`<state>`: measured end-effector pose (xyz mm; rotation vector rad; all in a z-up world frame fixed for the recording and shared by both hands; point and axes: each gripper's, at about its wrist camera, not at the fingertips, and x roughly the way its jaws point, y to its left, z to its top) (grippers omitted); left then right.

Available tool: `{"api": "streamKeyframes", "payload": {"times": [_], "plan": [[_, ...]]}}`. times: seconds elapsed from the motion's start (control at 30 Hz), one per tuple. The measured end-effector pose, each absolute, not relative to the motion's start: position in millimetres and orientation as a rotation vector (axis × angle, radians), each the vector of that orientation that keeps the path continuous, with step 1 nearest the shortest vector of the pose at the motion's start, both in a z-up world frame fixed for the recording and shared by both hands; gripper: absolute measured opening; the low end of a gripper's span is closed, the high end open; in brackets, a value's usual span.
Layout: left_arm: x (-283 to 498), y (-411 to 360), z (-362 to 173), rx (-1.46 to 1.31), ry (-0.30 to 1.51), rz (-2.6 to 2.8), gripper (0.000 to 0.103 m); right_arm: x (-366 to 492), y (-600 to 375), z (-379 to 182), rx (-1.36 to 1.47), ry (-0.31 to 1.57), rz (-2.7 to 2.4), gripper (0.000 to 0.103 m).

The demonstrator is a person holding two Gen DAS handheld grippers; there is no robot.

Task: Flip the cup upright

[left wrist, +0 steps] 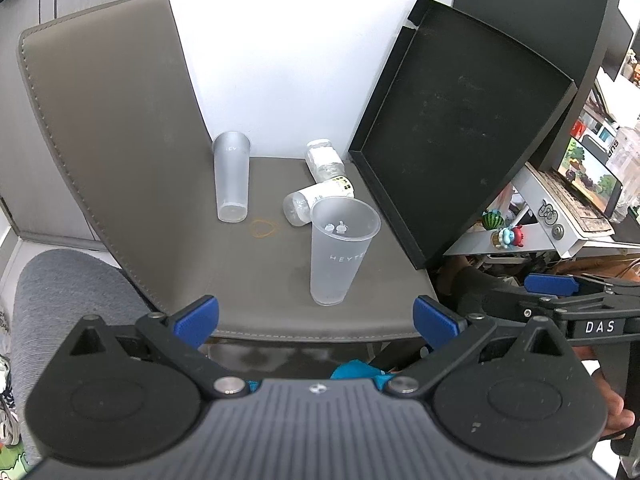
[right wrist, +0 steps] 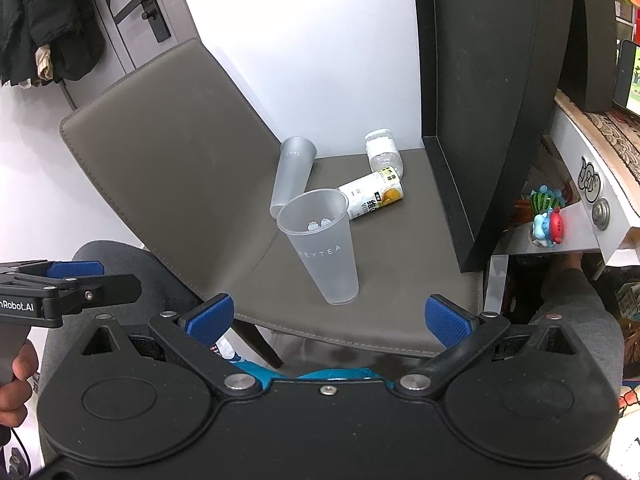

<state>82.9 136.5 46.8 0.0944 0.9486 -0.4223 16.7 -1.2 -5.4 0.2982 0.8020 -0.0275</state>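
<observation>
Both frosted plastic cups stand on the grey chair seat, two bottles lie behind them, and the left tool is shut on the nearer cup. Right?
Not quite. The left tool is open and holds nothing; the left wrist view shows its blue pads spread wide, short of the nearer frosted plastic cup. The rest holds: the farther frosted cup also stands on the grey chair seat, and two bottles lie behind.

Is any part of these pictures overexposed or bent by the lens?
Left wrist view: the wall behind the chair is blown out to white, and the tray edges bow from fisheye distortion. Right wrist view: the wall is bright but even, the near cup is sharp, and straight edges curve toward the borders.
</observation>
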Motion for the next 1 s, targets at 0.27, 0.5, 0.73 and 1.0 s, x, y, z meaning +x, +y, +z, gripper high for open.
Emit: {"api": "streamKeyframes", "payload": {"times": [0.27, 0.5, 0.73, 1.0], "plan": [[81.6, 136.0, 47.1, 0.093, 0.946, -0.422, 0.103, 16.6, -0.8, -5.2, 0.294, 0.8, -0.026, 0.103], [80.1, 136.2, 47.7, 0.097, 0.94, -0.426, 0.103, 16.6, -0.2, -5.9, 0.289, 0.803, -0.025, 0.103], [79.8, 135.0, 48.8, 0.106, 0.936, -0.432, 0.103, 16.4, 0.1, -6.0, 0.289, 0.802, -0.024, 0.103], [79.9, 135.6, 49.2, 0.114, 0.938, -0.437, 0.103, 15.7, 0.6, -5.5, 0.283, 0.8, -0.028, 0.103]]}}
